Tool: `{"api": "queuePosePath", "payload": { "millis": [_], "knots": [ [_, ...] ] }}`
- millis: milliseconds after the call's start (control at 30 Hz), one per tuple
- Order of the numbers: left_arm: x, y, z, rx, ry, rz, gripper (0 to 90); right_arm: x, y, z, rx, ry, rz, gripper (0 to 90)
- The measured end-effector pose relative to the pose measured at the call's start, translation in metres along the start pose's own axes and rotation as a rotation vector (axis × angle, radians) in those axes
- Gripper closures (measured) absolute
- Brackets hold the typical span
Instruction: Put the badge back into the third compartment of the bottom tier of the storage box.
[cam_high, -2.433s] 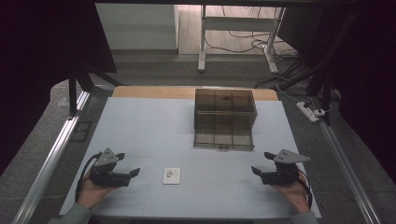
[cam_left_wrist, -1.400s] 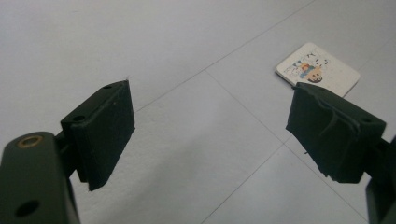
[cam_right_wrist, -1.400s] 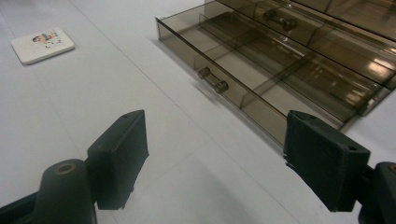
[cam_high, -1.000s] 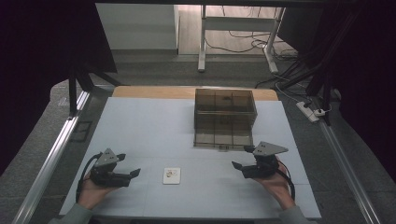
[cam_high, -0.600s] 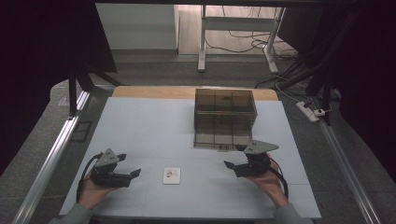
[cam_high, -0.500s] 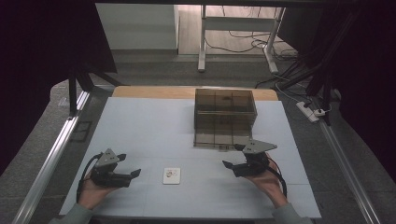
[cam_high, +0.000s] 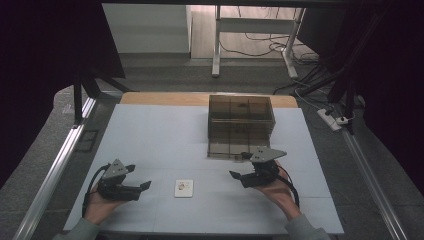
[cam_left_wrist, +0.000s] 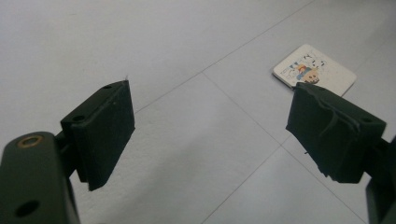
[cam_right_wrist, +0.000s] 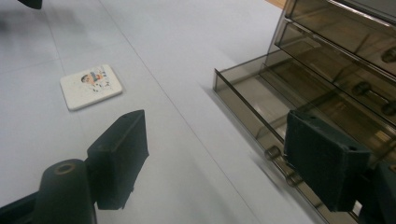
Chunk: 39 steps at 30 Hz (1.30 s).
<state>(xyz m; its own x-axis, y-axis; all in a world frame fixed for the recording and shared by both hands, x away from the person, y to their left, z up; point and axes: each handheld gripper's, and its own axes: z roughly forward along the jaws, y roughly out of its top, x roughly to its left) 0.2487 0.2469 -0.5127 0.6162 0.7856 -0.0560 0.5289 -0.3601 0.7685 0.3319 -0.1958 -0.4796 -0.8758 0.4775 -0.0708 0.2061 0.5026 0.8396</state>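
Observation:
A small white square card (cam_high: 183, 188) with a cartoon print lies flat on the table (cam_high: 160, 130) near its front edge. My left gripper (cam_high: 145, 185) rests left of it, jaws open and empty; in the left gripper view the card (cam_left_wrist: 314, 70) lies beyond the right jaw of that gripper (cam_left_wrist: 210, 100). My right gripper (cam_high: 239, 166) hovers right of the card, in front of the drawer unit, open and empty. In the right gripper view the card (cam_right_wrist: 91, 86) lies far left of the jaws of that gripper (cam_right_wrist: 215, 126).
A smoky transparent drawer unit (cam_high: 241, 117) stands at the back middle, its bottom drawer (cam_right_wrist: 252, 100) pulled out towards me beside the right gripper. A metal rail (cam_high: 55, 170) runs along the table's left side. A power strip (cam_high: 332, 119) lies off the right edge.
My right gripper has moved left along the table, from the right edge to the front of the open drawer, nearer the card. The left gripper and the card stayed put.

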Motion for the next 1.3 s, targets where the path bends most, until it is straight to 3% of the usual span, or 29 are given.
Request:
{"api": "queuePosePath", "payload": {
  "millis": [467, 767, 1300],
  "knots": [
    [-0.001, 0.0, 0.001, 0.004, 0.002, 0.005, 14.7, 0.007, 0.013, 0.015, 0.003, 0.033, -0.024, 21.3],
    [-0.001, 0.0, 0.002, 0.009, 0.002, 0.011, 14.7, 0.011, 0.023, 0.021, -0.029, 0.094, -0.007, 20.9],
    [-0.002, 0.0, 0.004, 0.015, 0.001, 0.015, 14.4, 0.02, 0.037, 0.036, -0.021, 0.121, -0.042, 20.9]
  ]
}}
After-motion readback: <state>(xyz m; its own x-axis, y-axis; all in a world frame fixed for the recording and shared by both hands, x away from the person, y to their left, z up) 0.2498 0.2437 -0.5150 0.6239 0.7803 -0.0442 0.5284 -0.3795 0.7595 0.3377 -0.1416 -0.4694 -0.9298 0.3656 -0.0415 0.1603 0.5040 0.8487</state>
